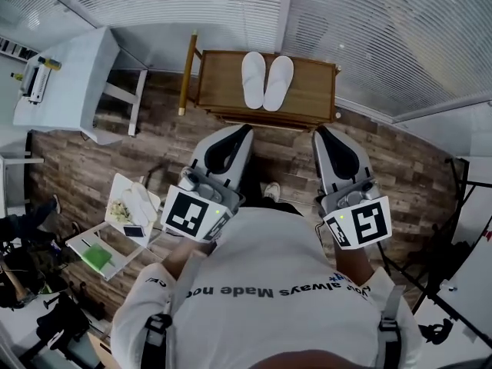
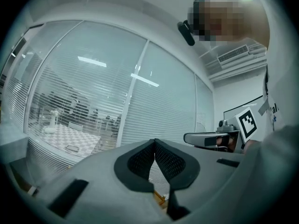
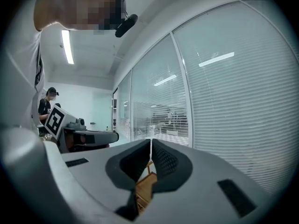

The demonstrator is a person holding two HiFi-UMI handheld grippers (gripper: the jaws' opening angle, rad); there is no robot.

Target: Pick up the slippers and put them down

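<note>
A pair of white slippers (image 1: 267, 81) lies side by side, toes away from me, on a small wooden table (image 1: 223, 79) against the glass wall. Both grippers are held level in front of my body, short of the table's near edge. My left gripper (image 1: 244, 129) points at the table's left half, and its jaws are closed tip to tip with nothing between them (image 2: 154, 141). My right gripper (image 1: 320, 131) points at the table's right corner, also shut and empty (image 3: 151, 140). A strip of the wooden table (image 3: 145, 185) shows below its jaws.
A wooden rail (image 1: 187, 71) stands at the table's left side. A white desk (image 1: 73, 83) stands at the far left. A low white stand (image 1: 115, 225) with small items sits by my left leg. Blinds cover the glass wall (image 1: 384, 37). Black stands crowd the right edge (image 1: 446, 229).
</note>
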